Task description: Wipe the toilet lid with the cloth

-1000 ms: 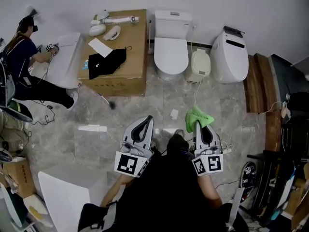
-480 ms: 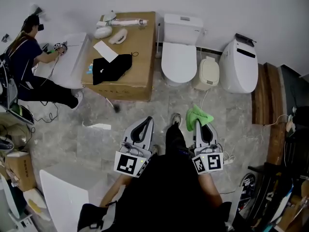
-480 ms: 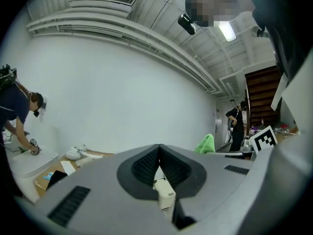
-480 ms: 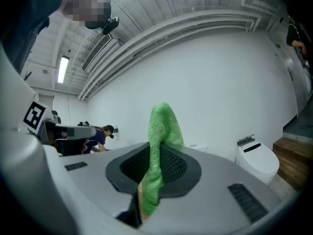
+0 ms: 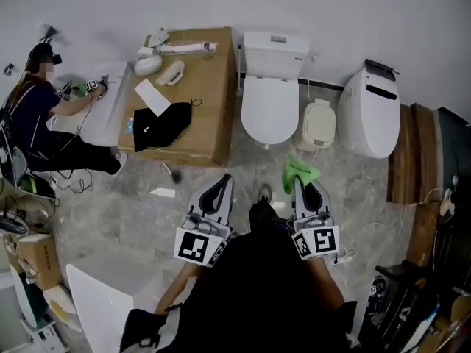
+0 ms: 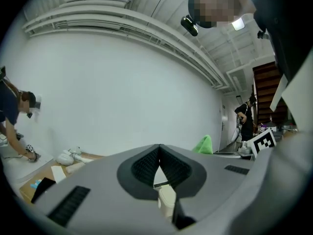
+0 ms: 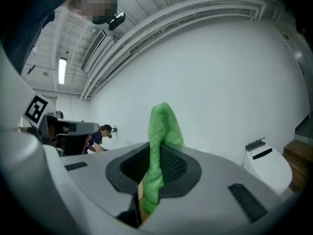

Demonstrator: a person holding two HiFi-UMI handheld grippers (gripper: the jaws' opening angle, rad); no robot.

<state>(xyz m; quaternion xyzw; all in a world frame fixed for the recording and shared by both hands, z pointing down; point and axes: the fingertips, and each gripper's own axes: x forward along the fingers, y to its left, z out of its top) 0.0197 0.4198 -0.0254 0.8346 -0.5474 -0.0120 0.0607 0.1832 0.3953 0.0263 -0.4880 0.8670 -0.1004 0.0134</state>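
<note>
In the head view a white toilet with its lid [image 5: 270,109] down stands against the far wall, straight ahead. My right gripper [image 5: 303,184] is shut on a green cloth [image 5: 298,173], which sticks up past the jaw tips a short way in front of the bowl. The right gripper view shows the cloth [image 7: 161,131] pinched between the dark pads of that gripper [image 7: 155,153]. My left gripper [image 5: 220,184] points at the floor left of the toilet. In the left gripper view its jaws [image 6: 159,150] meet with nothing between them.
A cardboard box [image 5: 210,87] with a black cloth and white fittings stands left of the toilet. A small beige unit [image 5: 317,123] and a second white toilet [image 5: 374,116] stand to its right, then wooden steps [image 5: 412,153]. A person [image 5: 33,120] crouches at far left.
Both grippers have moved forward, closer to the toilet, which now sits nearer and more central. The green cloth stays in the right gripper; the left stays shut.
</note>
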